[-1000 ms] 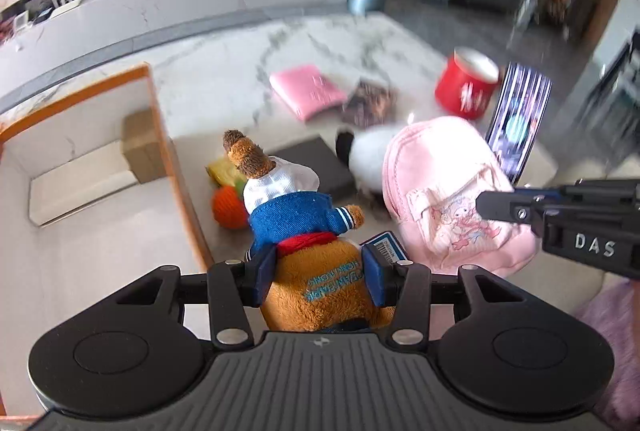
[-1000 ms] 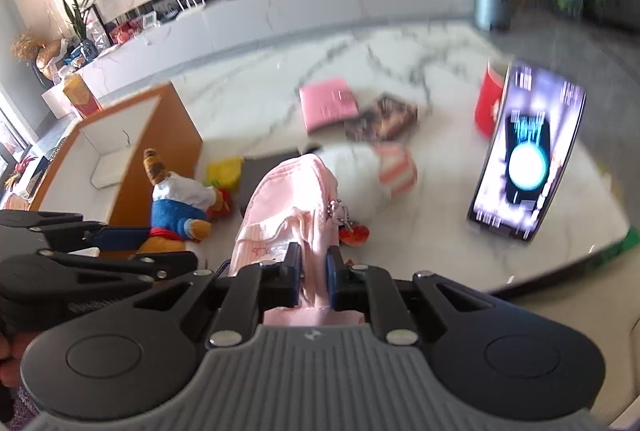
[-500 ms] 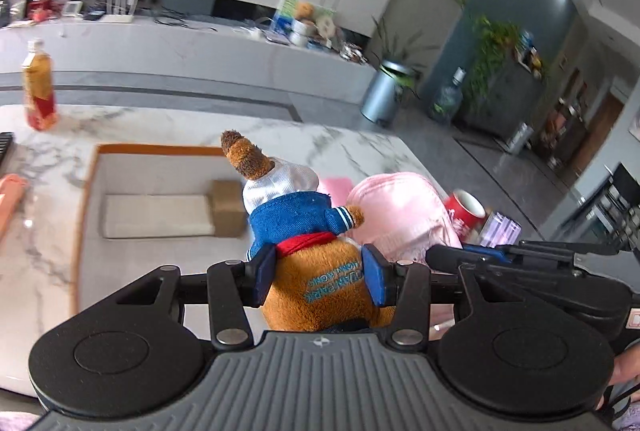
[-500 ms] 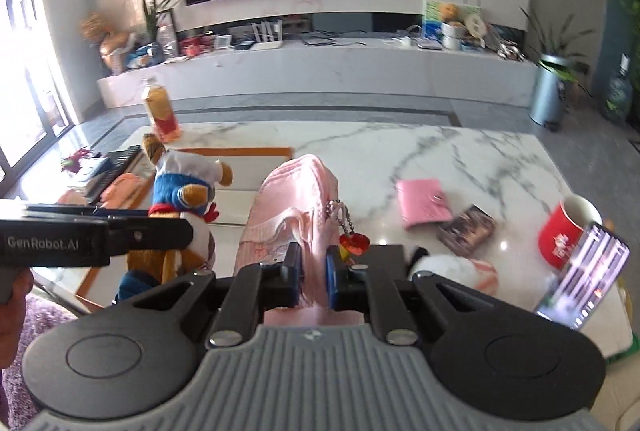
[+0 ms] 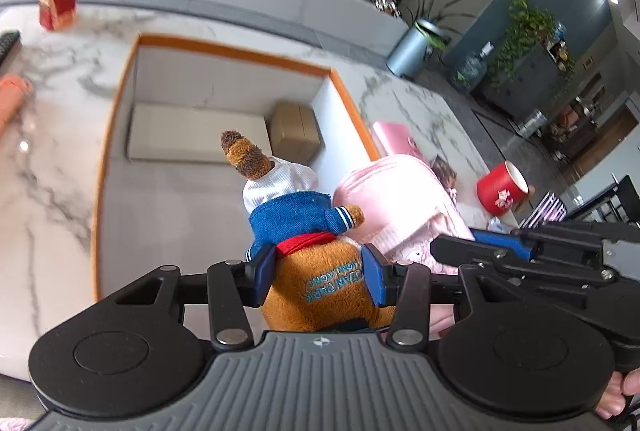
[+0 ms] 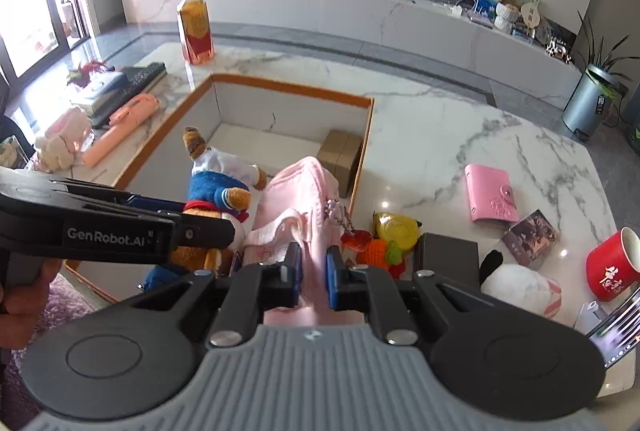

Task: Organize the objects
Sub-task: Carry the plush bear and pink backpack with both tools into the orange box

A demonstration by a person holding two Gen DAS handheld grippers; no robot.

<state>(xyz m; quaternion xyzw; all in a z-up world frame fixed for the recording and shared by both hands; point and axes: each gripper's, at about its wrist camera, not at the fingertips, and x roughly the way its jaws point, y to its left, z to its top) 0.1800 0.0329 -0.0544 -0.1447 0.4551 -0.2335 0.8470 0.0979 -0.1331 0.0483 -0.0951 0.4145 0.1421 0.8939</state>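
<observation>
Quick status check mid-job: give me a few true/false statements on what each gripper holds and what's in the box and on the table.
1. The left gripper is shut on the plush bear. True.
2. The right gripper is open. False: it is shut on the pink backpack.
3. The storage box holds a brown carton. True.
4. The red mug sits inside the box. False: it stands on the marble table.
5. The drink bottle lies on its side. False: it stands upright.
</observation>
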